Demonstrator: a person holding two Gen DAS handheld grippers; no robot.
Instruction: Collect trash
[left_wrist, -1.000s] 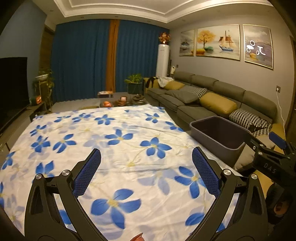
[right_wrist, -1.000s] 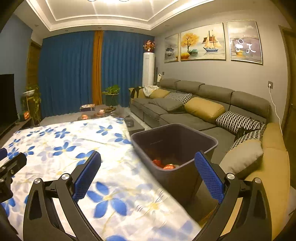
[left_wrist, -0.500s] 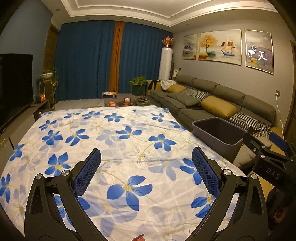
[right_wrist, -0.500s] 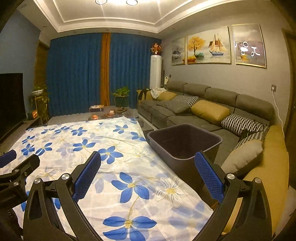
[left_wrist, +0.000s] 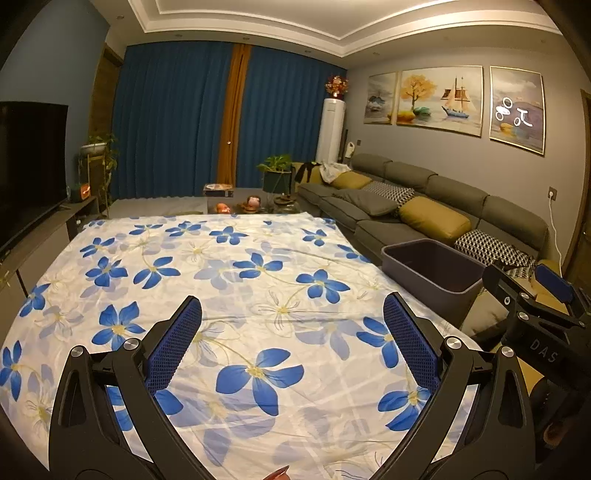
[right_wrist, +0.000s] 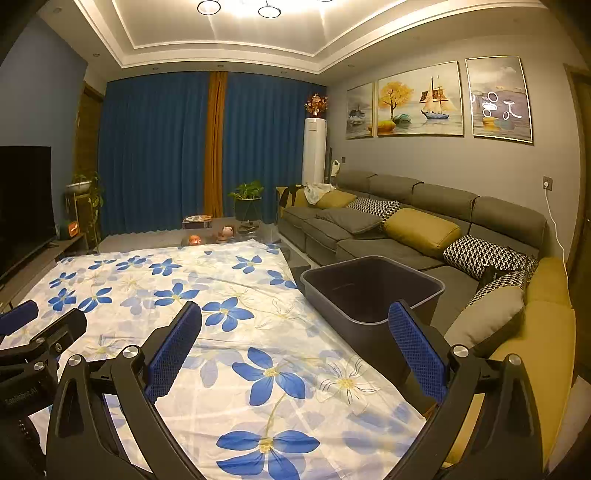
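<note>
A dark grey bin (right_wrist: 373, 291) stands off the right edge of a table covered by a white cloth with blue flowers (left_wrist: 229, 288); the left wrist view shows the bin (left_wrist: 432, 269) at the right. From here its inside looks dark and I see no trash in it. My left gripper (left_wrist: 291, 343) hangs open above the near part of the cloth, holding nothing. My right gripper (right_wrist: 295, 347) is open too, above the cloth's right edge, short of the bin. Each gripper appears at the edge of the other's view. No loose trash shows on the cloth.
A long grey sofa (right_wrist: 406, 229) with yellow and patterned cushions runs along the right wall behind the bin. A low coffee table (left_wrist: 240, 206) with small items stands beyond the cloth. A television (left_wrist: 29, 170) is at the left, blue curtains (left_wrist: 177, 122) at the back.
Both grippers have risen and pulled back from the bin; more of the cloth shows and the bin looks smaller. The red items seen inside the bin a second ago are out of sight.
</note>
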